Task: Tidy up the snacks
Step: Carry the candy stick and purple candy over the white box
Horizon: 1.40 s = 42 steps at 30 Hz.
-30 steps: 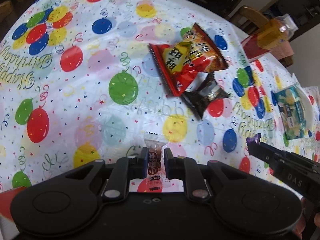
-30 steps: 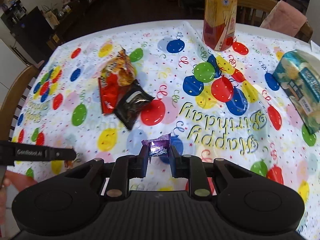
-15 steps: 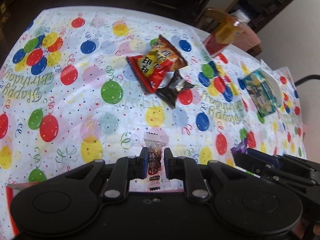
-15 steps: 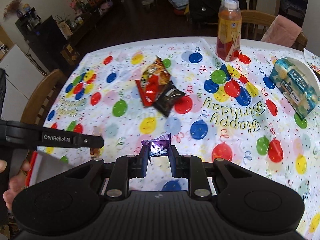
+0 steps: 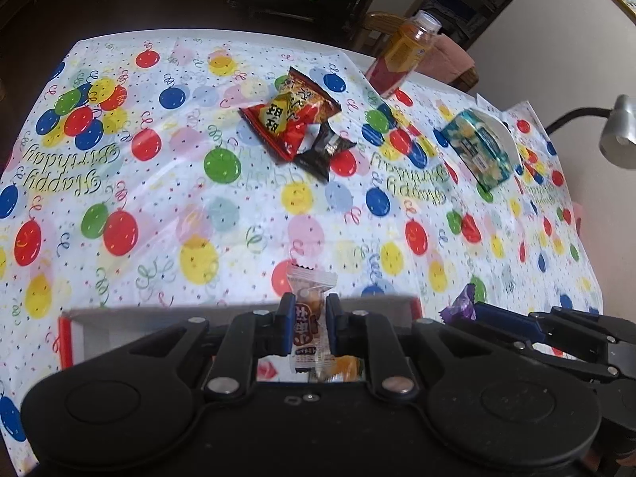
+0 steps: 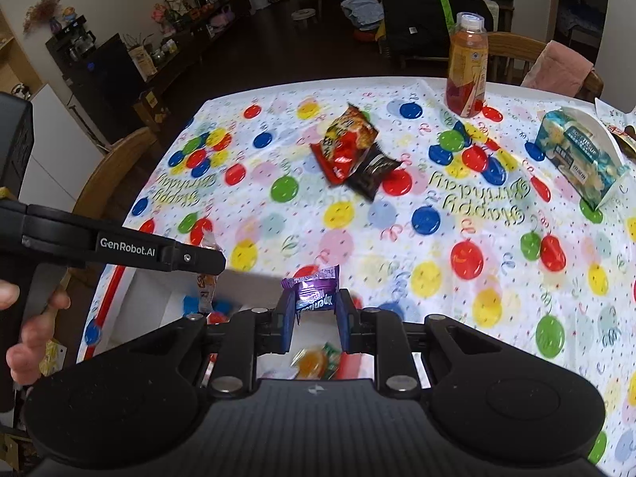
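My left gripper [image 5: 310, 326] is shut on a clear-wrapped brown candy [image 5: 308, 318], held over a white box with a red rim [image 5: 71, 334] at the table's near edge. Held in my shut right gripper [image 6: 316, 314] is a purple candy [image 6: 316, 292], above the same box [image 6: 151, 302]. Several wrapped sweets [image 6: 314, 361] lie inside the box. The right gripper's tip with the purple candy [image 5: 461, 306] shows at the right of the left wrist view. In the right wrist view the left gripper [image 6: 206, 258] reaches in from the left. A red snack bag [image 5: 290, 119] and a black packet [image 5: 324, 151] lie mid-table.
A juice bottle [image 6: 467, 67] stands at the far edge. A tissue pack [image 6: 580, 159] lies at the right. The balloon-print tablecloth [image 5: 159, 198] covers the table. Wooden chairs [image 6: 107, 175] stand at the left and behind the table. A hand [image 6: 28, 338] holds the left gripper.
Both grippers have pulled back and risen with their candies, away from mid-table; the white box with the red rim has come into view beneath them.
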### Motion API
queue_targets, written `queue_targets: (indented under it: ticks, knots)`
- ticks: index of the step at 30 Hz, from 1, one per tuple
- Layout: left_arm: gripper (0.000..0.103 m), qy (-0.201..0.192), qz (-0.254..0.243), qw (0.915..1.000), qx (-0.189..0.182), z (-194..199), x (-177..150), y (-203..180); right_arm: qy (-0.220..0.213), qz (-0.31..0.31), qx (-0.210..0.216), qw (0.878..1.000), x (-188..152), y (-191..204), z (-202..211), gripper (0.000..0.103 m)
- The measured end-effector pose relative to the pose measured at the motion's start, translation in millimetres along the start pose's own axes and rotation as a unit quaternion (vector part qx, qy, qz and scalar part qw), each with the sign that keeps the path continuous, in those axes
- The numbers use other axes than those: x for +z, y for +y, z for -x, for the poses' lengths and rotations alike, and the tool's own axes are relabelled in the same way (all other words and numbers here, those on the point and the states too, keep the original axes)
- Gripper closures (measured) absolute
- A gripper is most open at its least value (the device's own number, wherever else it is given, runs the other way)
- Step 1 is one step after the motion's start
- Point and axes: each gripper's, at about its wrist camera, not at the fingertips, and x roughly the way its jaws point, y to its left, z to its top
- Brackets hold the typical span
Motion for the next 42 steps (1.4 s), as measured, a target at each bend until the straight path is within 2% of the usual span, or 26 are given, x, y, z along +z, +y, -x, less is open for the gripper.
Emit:
queue_targets:
  ticks: [5,14,27,34,42]
  knots:
    - [0.089,0.004,-0.014,0.9999,0.000,16,-19,10,0.008,0.010,-0.004,1.000,-19,14,3,0.082]
    - [0.089,0.023,-0.038,0.9987,0.024,24,-55,33,0.031,0.022,-0.003,0.999,-51,33,-2,0.082]
    - [0.089,0.045,-0.098,0.9914,0.075,12,-98,46,0.076,0.062,-0.018,0.995,-95,56,-31,0.082]
    - [0.089,0.055,-0.118,0.9870,0.095,1,-108,48,0.104,0.078,-0.012,0.991,-113,68,-45,0.082]
    - [0.089,0.072,-0.107,0.9871,0.095,-11,-119,53,0.121,0.078,-0.010,0.990,-125,73,-54,0.081]
